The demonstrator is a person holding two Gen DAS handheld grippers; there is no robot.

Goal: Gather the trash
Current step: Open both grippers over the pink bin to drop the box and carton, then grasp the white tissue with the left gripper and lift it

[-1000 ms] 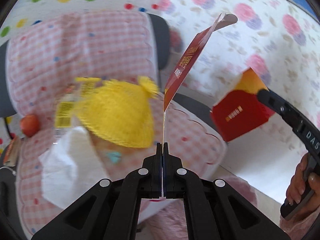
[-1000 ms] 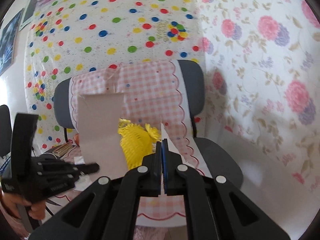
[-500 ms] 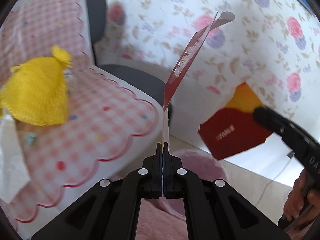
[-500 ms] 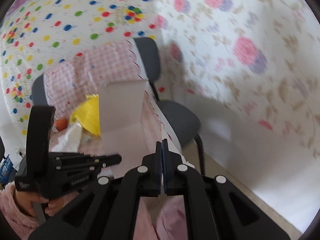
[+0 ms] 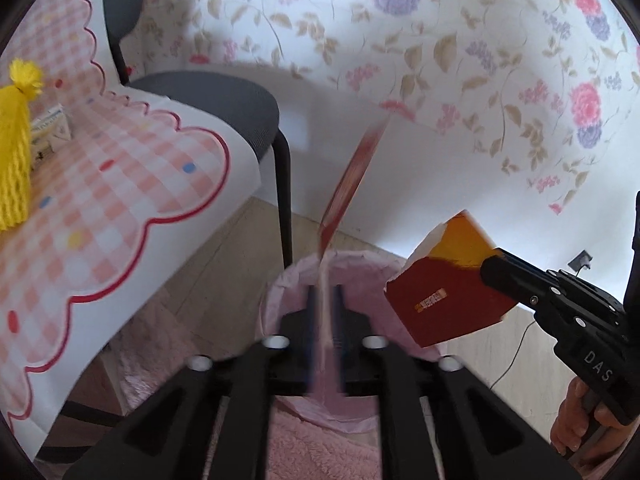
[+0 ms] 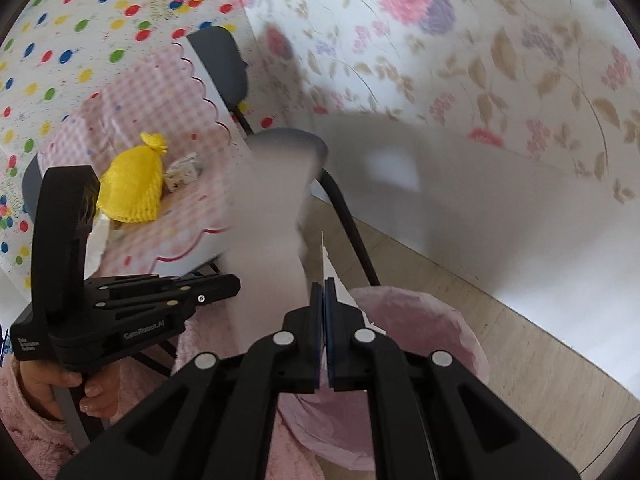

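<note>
Both grippers have swung from the table to above the pink-lined bin [image 5: 280, 296]: left gripper [image 5: 324, 316] opening around its blurred red card [image 5: 352, 184], right gripper [image 6: 323, 312] pinching the red-and-orange carton [image 5: 444, 304].

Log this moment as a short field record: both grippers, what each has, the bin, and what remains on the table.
left gripper: fingers opening, flat red card between them, above bin
right gripper: shut on red-and-orange carton
bin: pink-lined, on floor below both grippers
table: yellow mesh bag and small printed carton remain
chair: dark, beside table
</note>
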